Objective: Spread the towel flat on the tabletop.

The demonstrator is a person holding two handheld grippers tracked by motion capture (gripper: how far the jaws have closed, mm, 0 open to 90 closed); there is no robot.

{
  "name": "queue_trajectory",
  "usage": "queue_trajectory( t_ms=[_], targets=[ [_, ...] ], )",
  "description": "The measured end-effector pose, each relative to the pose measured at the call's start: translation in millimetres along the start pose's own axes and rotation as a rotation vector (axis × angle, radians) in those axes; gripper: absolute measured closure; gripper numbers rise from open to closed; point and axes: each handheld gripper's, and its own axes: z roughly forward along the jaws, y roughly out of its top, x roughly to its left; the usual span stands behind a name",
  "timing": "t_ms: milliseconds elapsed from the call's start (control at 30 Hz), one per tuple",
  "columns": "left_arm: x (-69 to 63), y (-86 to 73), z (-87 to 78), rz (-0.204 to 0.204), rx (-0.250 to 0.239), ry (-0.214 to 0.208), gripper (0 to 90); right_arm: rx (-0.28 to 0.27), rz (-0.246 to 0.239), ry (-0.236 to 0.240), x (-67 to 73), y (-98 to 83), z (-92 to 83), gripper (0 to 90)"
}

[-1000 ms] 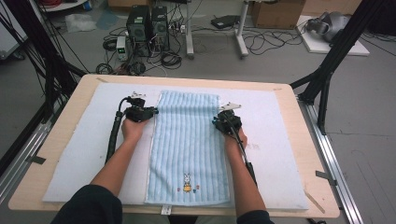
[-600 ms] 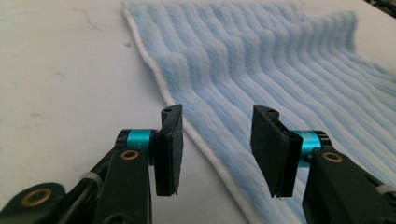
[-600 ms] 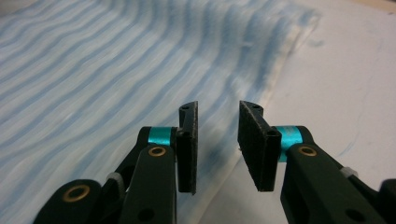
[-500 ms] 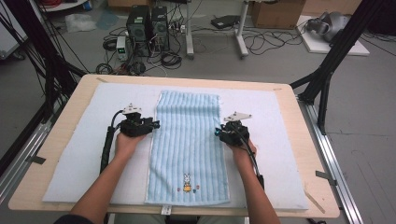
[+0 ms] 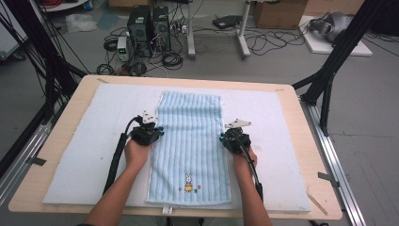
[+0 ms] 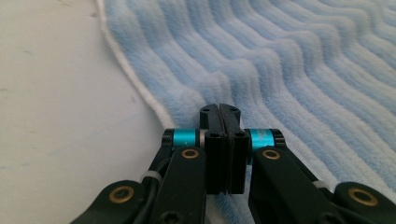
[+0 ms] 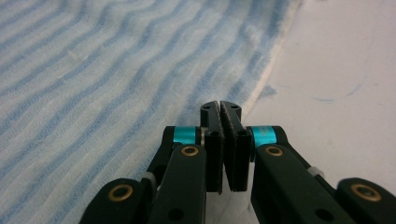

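A light blue striped towel point(image 5: 190, 141) with a small rabbit picture point(image 5: 188, 182) at its near end lies flat along a white mat point(image 5: 89, 150). My left gripper point(image 5: 157, 133) sits at the towel's left edge about halfway along. In the left gripper view the towel point(image 6: 280, 70) bunches up to the left gripper point(image 6: 219, 109), whose jaws have just been closing and now pinch the hem. My right gripper point(image 5: 222, 137) is at the opposite edge. In the right gripper view its jaws point(image 7: 220, 106) have also just been closing, with the towel's point(image 7: 93, 70) white hem between them.
The mat covers a wooden table point(image 5: 310, 155). Black frame posts point(image 5: 336, 61) stand at both far corners. Computer cases point(image 5: 148, 23) and cables lie on the floor beyond the far edge. Bare mat shows left and right of the towel.
Both hands have moved toward me along the towel's side edges, from its far part to its middle. Both pairs of jaws have come together on the hems.
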Motion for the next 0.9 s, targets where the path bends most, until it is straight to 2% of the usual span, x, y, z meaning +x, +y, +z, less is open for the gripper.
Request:
queue_trajectory(
  t_ms=[67, 167, 267, 333, 400, 433, 500, 667, 733, 800, 900],
  targets=[
    [5.8, 2.1, 4.8, -0.046, -0.008, -0.004, 88.5, -0.010, 0.004, -0.024, -0.4, 2.0, 4.1, 87.9],
    [9.9, 2.3, 5.5, -0.074, -0.018, -0.018, 86.4, -0.022, 0.010, -0.034, -0.8, 3.5, 7.4, 84.0],
    [12.7, -0.3, -0.4, -0.076, -0.026, -0.057, 62.6, -0.032, 0.023, -0.019, -2.4, 1.7, 3.4, 73.5],
    [12.8, -7.1, -8.6, -0.084, -0.045, -0.095, 56.3, -0.042, 0.010, 0.005, -1.5, 0.1, -2.5, 71.2],
    [12.0, -14.8, -17.8, -0.075, -0.038, -0.116, 53.0, -0.051, -0.018, 0.045, 2.4, -3.6, -9.9, 68.5],
    [11.4, -18.8, -23.5, -0.072, -0.051, -0.128, 50.9, -0.052, -0.032, 0.056, 5.2, -5.9, -13.7, 67.3],
    [9.9, -26.1, -35.1, -0.062, -0.071, -0.138, 50.7, -0.061, -0.053, 0.082, 9.8, -11.6, -21.9, 64.8],
    [4.2, -43.5, -57.2, -0.044, -0.086, -0.191, 49.8, -0.077, -0.083, 0.121, 17.9, -26.7, -44.1, 62.8],
    [2.6, -49.8, -65.2, -0.045, -0.089, -0.211, 50.3, -0.085, -0.082, 0.139, 19.6, -32.6, -51.0, 62.6],
    [2.2, -55.3, -72.5, -0.056, -0.094, -0.243, 54.9, -0.087, -0.082, 0.164, 20.9, -37.4, -56.1, 62.6],
    [-0.2, -62.7, -81.7, -0.046, -0.086, -0.274, 61.8, -0.087, -0.094, 0.201, 23.0, -41.7, -61.6, 62.0]
  ],
)
